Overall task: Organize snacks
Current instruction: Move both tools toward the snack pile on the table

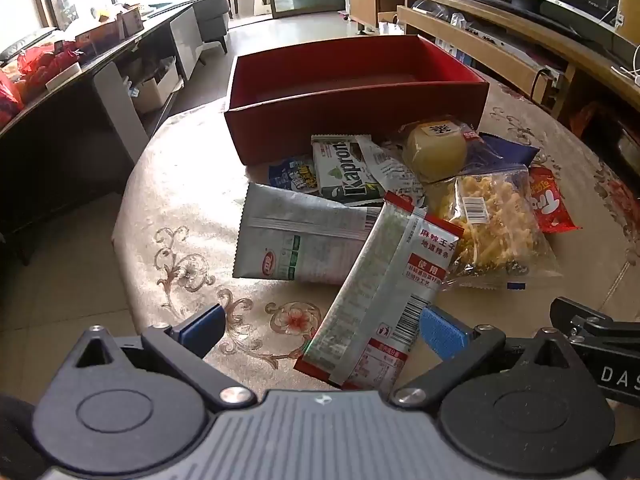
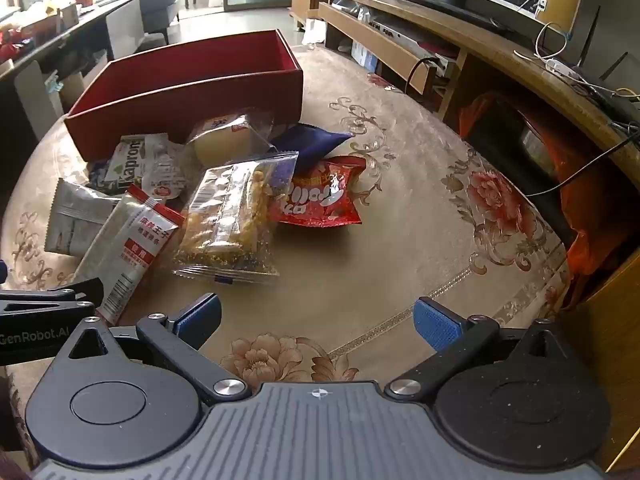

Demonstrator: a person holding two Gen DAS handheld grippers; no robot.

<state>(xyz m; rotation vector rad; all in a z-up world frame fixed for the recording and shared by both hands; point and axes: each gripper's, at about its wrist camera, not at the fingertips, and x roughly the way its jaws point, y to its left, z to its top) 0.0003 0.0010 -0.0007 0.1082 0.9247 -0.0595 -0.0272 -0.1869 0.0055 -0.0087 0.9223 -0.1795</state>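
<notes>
Where the floral-clothed counter [image 2: 400, 248] carries the snacks, a red box [image 1: 352, 108] stands empty at the far side, packets heaped just before it: clear bag of yellow crisps [image 1: 496, 224], silver packet [image 1: 304, 240], red-trimmed spicy strip pack [image 1: 380, 292]. Left tongs [image 1: 320, 330] gape wide around that strip's near end, not gripping; right tongs [image 2: 316, 322] wide open, empty.

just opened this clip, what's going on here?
A person holds a two-finger gripper in each hand over a round table covered with a floral cloth. A pile of snack packets lies in front of a red box, and no snack shows inside it yet. The left gripper is open above the near end of a long silver and red packet, not gripping it. The right gripper is open over bare cloth, holding nothing. Sorting appears not to have started.
</notes>
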